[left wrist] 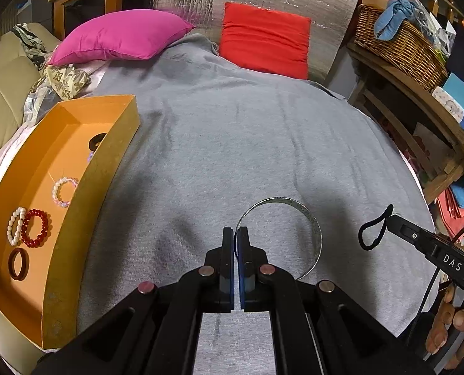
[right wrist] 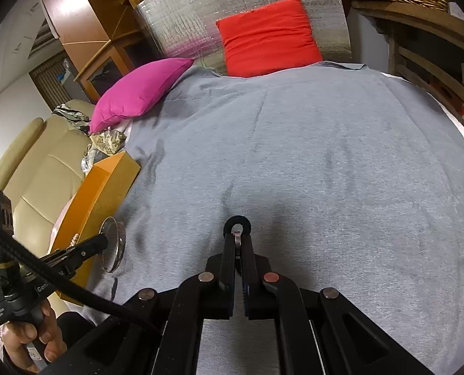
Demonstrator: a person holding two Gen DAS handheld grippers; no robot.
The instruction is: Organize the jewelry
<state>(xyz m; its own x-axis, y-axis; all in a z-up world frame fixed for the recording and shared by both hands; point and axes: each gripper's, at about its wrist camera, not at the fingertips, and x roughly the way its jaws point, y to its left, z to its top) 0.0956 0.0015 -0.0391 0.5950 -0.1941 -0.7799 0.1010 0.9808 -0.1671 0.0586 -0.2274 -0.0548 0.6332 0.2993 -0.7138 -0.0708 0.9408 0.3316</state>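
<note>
your left tool (left wrist: 235,234) pinches the bangle (left wrist: 313,218); your right tool (right wrist: 238,237) pinches the hair tie (right wrist: 238,218) above the bed (right wrist: 325,156).

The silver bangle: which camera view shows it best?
The left wrist view. There the silver bangle shows as a nearly full ring, pinched at its rim by the left gripper above the grey blanket. The right wrist view shows the bangle only small and edge-on at the left, beside the orange box.

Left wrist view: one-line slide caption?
Left gripper pinches a silver bangle over grey blanket; orange box holds beaded bracelets.
</note>
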